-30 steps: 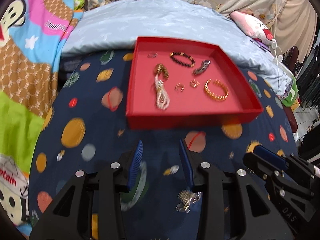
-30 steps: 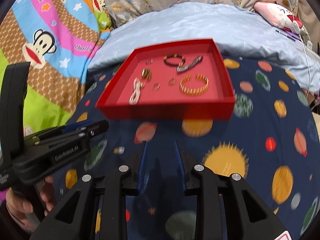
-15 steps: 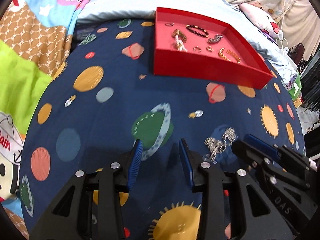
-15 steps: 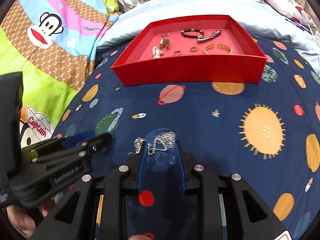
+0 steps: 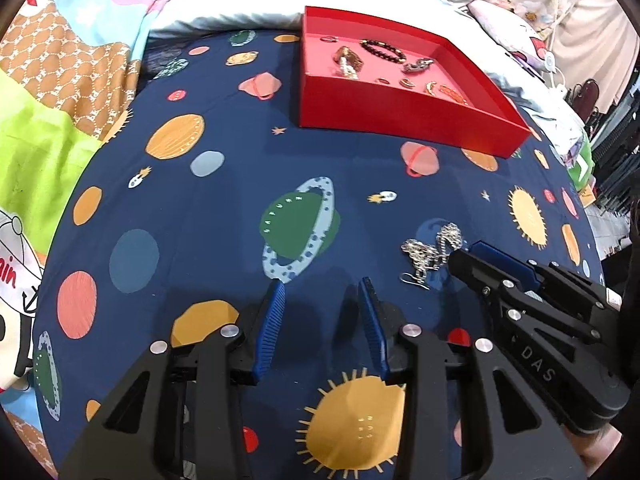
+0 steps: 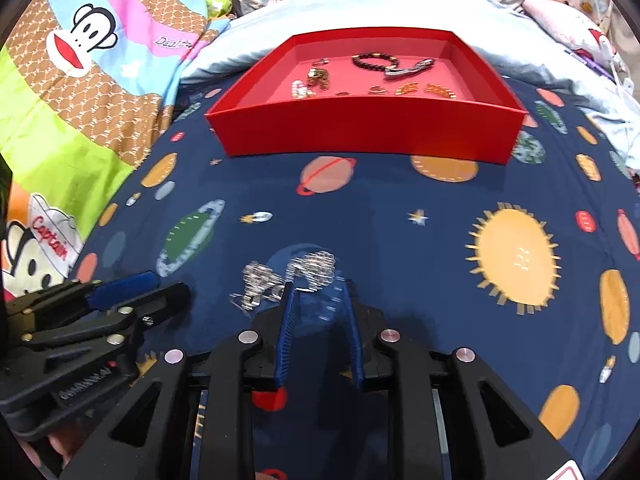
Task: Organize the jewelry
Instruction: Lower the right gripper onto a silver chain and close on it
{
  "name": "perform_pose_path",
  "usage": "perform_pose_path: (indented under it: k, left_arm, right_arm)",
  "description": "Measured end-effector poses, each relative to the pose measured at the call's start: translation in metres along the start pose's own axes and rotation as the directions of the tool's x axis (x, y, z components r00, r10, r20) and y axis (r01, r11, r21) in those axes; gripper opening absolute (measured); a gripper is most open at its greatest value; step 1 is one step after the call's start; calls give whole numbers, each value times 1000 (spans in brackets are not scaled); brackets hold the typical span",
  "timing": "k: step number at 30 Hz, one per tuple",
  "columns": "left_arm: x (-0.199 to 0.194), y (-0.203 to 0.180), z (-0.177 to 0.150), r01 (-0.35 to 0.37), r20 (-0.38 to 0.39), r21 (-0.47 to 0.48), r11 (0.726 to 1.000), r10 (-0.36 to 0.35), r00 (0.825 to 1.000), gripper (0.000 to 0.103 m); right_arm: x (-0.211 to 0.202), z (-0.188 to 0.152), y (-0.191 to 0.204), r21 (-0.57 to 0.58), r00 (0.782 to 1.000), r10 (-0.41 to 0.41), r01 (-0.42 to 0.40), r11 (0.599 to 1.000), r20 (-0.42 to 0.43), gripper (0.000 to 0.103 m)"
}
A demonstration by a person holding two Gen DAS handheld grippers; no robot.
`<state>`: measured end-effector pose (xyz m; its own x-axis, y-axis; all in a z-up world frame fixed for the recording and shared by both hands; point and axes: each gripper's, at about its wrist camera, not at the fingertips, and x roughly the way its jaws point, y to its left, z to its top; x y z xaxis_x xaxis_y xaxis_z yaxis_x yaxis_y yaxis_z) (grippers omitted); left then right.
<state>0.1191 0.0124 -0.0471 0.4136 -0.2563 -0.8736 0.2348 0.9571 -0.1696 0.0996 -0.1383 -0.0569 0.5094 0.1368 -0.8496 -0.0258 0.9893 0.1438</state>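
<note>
A silver chain necklace [image 5: 434, 249] lies bunched on the navy planet-print bedspread; it also shows in the right wrist view [image 6: 294, 274], blurred. My right gripper [image 6: 319, 286] is open just behind the chain, its blue fingertips at the chain's near edge. It also shows in the left wrist view [image 5: 466, 254]. My left gripper [image 5: 322, 285] is open and empty over the bedspread, left of the chain. A red tray [image 5: 400, 118] at the far side holds a dark bead bracelet [image 5: 380, 49], a gold bangle [image 5: 452, 92], rings and other pieces.
The tray also shows in the right wrist view [image 6: 368, 128]. A pale blue pillow [image 6: 360, 4] lies behind it. A cartoon monkey blanket [image 6: 80, 80] lies at the left. White cables [image 5: 556, 76] and clutter are at the far right bed edge.
Both grippers have pulled back and down from the tray toward the near bedspread. The right gripper has closed in on the silver chain, which now sits at its fingertips.
</note>
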Motion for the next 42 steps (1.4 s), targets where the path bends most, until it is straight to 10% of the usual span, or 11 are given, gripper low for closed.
perform_pose_path:
  k: [25,31,42]
  left_arm:
    - [1,0,3,-12,-3,-13,1000,12,1000,44]
    - [0,-5,1,7,-4,-6,1000,-7,1000,44]
    - [-3,-3,1,-3,0,-18,1000,3,1000,45]
  right_arm:
    - [10,13,19,-40,999,35,-35,999,1,22]
    - [6,2,14,-59,1000,20,-21,998,-14,0]
    - [3,11,8,34,996,84,-84,996,4,16]
